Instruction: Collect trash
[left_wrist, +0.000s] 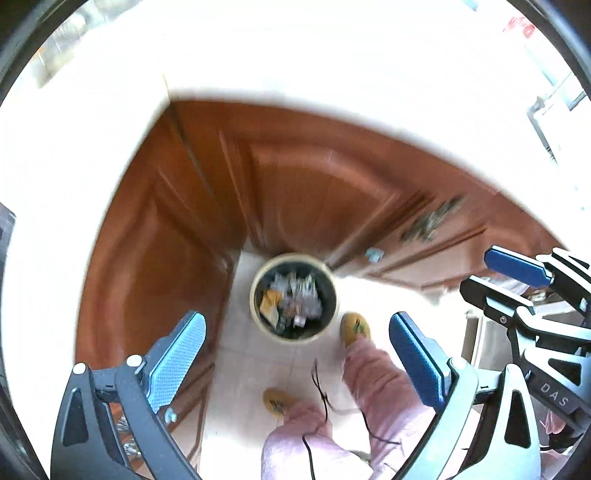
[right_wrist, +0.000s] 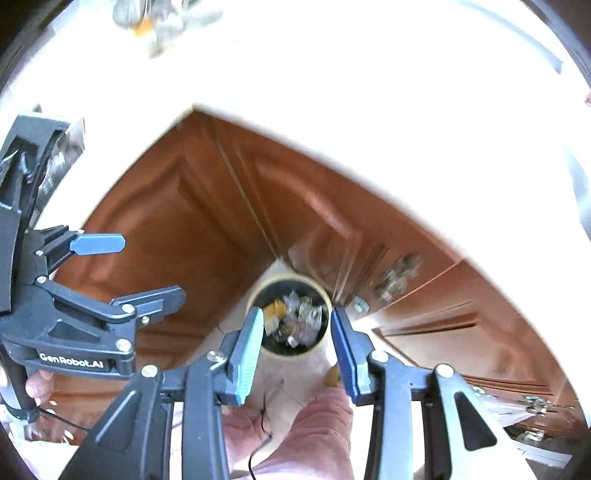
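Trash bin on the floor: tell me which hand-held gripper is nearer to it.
Hard to call. Both are open above the trash bin: the right hand-held gripper frames it, the left hand-held gripper hangs beside.

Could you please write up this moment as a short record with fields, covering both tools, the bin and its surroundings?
left tool: open, empty, held above the floor
right tool: open, empty, pointing down at the bin
trash bin: round, cream rim, dark inside, standing on the tile floor in the cabinet corner
bin contents: crumpled clear plastic wrappers and a yellow-brown scrap
surroundings: reddish-brown wooden cabinet doors under a white countertop
person: pink trousers, yellow slippers
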